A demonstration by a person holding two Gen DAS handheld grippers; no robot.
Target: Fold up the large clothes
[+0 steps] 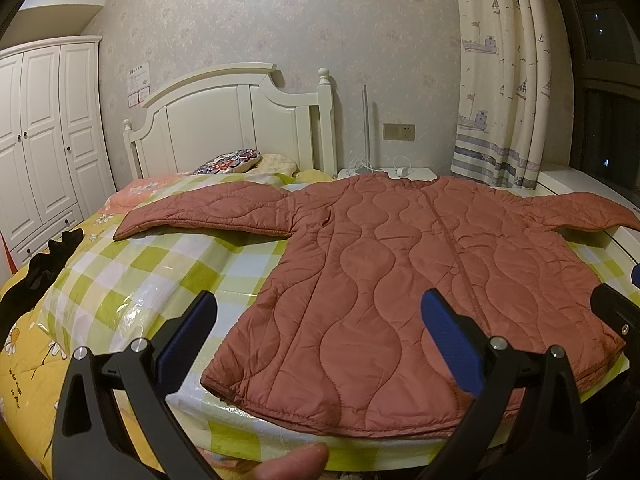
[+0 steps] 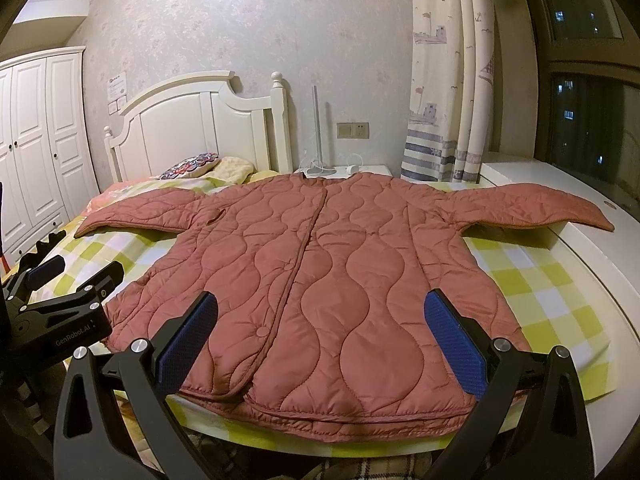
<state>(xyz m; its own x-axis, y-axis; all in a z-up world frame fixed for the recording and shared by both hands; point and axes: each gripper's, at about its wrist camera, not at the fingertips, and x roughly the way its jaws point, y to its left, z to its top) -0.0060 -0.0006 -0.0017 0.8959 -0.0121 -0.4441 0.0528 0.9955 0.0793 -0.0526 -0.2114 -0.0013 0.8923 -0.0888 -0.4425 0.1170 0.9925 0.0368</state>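
A: So where are we? Our left gripper [image 1: 318,332] hangs over the jacket [image 1: 400,280] hem, fingers spread wide, nothing between them. A fingertip [image 1: 296,462] shows under it.

B: Same on our side. Our right gripper [image 2: 320,332] is level above the hem too, wide apart and empty. The jacket [image 2: 320,260] lies flat, front up, on the checked sheet [image 2: 540,300] of the bed [image 1: 240,120], sleeves spread out. The right sleeve [image 2: 540,208] reaches onto the white ledge [image 2: 600,264].
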